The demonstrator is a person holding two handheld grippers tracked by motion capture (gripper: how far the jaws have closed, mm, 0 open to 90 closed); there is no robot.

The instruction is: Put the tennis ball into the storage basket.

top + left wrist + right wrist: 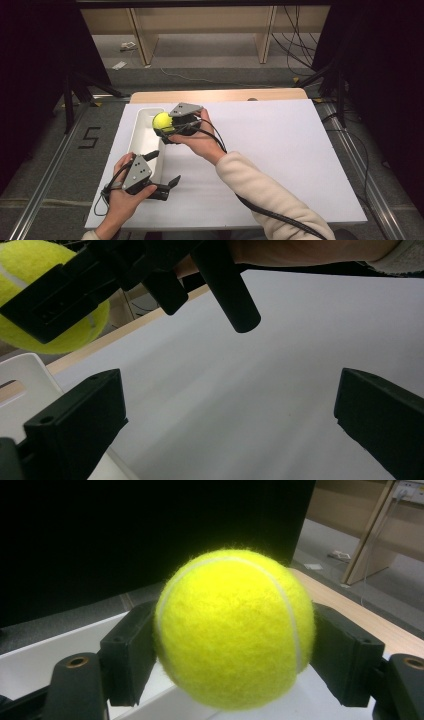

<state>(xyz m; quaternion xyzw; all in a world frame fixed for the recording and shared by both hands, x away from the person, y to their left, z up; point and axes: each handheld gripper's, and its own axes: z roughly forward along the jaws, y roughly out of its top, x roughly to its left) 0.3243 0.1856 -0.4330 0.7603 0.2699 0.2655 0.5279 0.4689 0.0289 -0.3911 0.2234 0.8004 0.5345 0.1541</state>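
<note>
- High view: my right gripper [169,126] is clamped on the tennis ball [161,121], holding it in the air over the white tray [141,131] at the left of the white board [280,160]. The step in hand, as I judge it, is setting the ball into the tray. To do it well I'd bring the ball low over the tray's middle before parting the jaws, since a ball let go from height would likely bounce out or roll off. My left gripper [165,167] sits nearer me, at the tray's near end, jaws spread with nothing between them; one of them reaches over the tray's near edge, so I'd keep the drop toward the far half.
- Left gripper view: both of its black jaws stand wide apart over bare board. The ball [45,300] hangs up at the top left in the other gripper, with the tray's corner [25,372] below it.
- Right gripper view: the ball [234,629] sits squarely between the 2 jaws, pinched at its sides, the tray's white wall [45,652] just under and behind it. A wooden table edge [350,612] and shelving lie beyond, nothing blocking the descent.
</note>
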